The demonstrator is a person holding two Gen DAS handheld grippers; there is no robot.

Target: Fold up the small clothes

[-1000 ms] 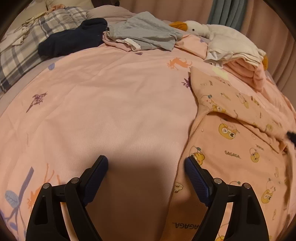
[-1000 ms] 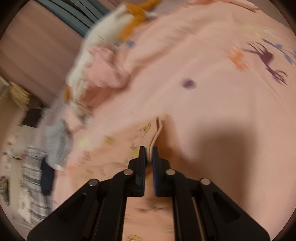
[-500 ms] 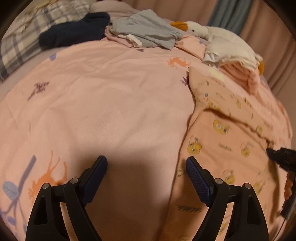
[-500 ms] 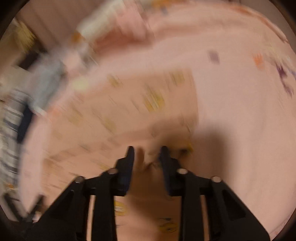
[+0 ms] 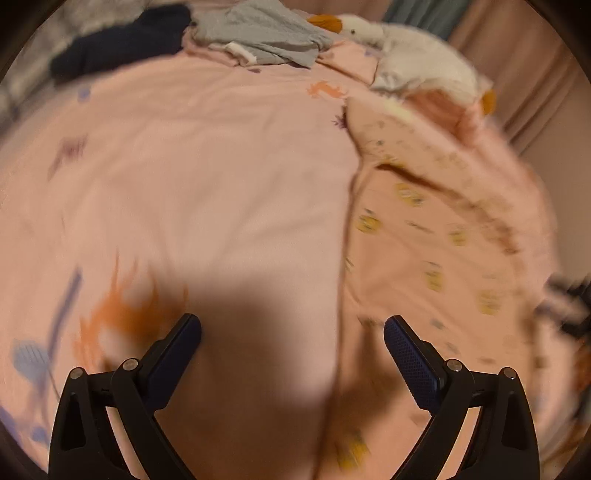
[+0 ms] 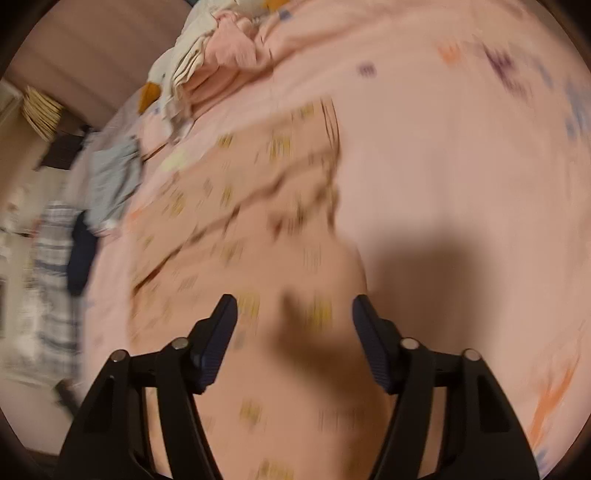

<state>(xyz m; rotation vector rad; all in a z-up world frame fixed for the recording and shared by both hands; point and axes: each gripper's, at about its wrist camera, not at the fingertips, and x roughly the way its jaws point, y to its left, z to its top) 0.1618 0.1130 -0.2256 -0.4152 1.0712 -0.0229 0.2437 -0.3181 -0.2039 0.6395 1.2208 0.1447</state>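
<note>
Our right gripper (image 6: 293, 326), jaws opening and gripping nothing, hangs directly over the printed pink garment (image 6: 236, 221), which runs away toward eleven o'clock. Our left gripper (image 5: 291, 341), also opening and empty, has its edge at one o'clock.

A: What is seen of the room?

B: A bed (image 5: 207, 177) is covered by a pink sheet printed with small orange and purple figures. Pinkish-beige curtains (image 5: 532, 96) are hung behind it, and a strip of blue-grey curtain (image 5: 417, 9) is seen beside them.

A: And the light?

B: Warm, dim light is cast from above; dark shadows are thrown on the sheet.

A: Anything past the bed?

B: A pale floor (image 6: 26, 391) is glimpsed at the left of the right wrist view, heavily blurred.
</note>
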